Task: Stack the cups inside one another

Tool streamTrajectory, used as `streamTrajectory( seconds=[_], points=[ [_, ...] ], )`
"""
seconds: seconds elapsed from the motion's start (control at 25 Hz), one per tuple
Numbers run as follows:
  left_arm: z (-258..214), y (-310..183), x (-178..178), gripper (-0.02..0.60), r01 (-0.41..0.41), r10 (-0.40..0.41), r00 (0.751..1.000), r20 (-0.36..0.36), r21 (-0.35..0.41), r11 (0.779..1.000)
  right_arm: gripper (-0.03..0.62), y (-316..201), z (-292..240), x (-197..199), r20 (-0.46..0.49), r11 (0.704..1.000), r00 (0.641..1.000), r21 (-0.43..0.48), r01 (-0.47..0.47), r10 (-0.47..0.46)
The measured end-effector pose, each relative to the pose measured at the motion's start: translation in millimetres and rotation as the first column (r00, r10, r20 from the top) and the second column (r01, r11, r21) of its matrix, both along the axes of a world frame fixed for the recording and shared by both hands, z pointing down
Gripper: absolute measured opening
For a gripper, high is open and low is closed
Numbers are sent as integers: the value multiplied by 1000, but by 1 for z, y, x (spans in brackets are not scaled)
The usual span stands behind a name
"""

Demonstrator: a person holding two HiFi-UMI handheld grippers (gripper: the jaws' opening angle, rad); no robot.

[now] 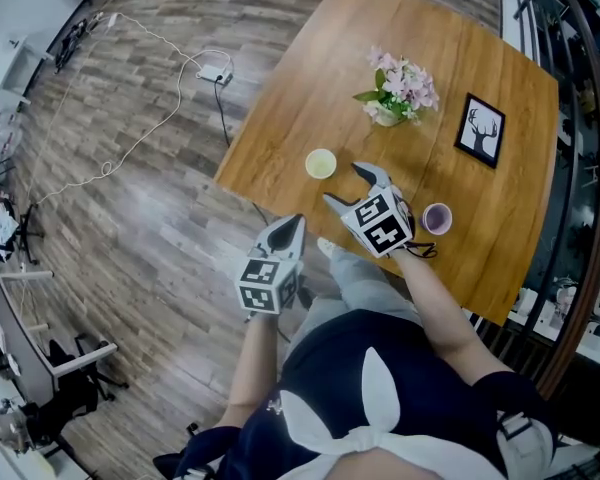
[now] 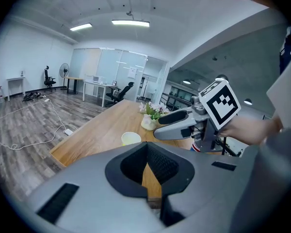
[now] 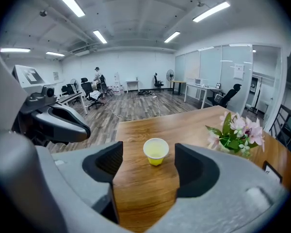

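A yellow cup [image 1: 320, 163] stands upright near the left edge of the wooden table [image 1: 280, 128]. A purple cup [image 1: 437, 218] stands nearer the table's front right. My right gripper [image 1: 348, 184] hovers open between the two cups, with nothing in its jaws. In the right gripper view the yellow cup [image 3: 155, 151] sits ahead, framed by the open jaws and apart from them. My left gripper [image 1: 292, 226] is shut and empty, hanging off the table's front-left edge over the floor. The left gripper view shows the yellow cup [image 2: 131, 138] beyond its closed jaws, with the right gripper [image 2: 177, 123] to the right.
A vase of pink flowers [image 1: 400, 90] stands behind the cups, and a black picture frame [image 1: 480, 129] lies at the far right. A power strip and cable [image 1: 216, 72] lie on the wood floor left of the table. A railing [image 1: 580, 218] runs along the right.
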State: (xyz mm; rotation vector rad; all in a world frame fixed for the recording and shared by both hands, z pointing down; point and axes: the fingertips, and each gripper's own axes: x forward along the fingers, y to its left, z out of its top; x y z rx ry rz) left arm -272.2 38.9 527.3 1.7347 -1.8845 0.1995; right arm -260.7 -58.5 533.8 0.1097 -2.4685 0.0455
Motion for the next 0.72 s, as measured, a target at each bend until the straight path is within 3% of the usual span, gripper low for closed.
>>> streamTrajectory(
  seconds=[0.72],
  points=[
    [20, -13, -45, 17, 36, -37, 998, -46, -36, 999, 356, -20, 38, -51, -45, 1000, 999, -24, 1, -3]
  ],
)
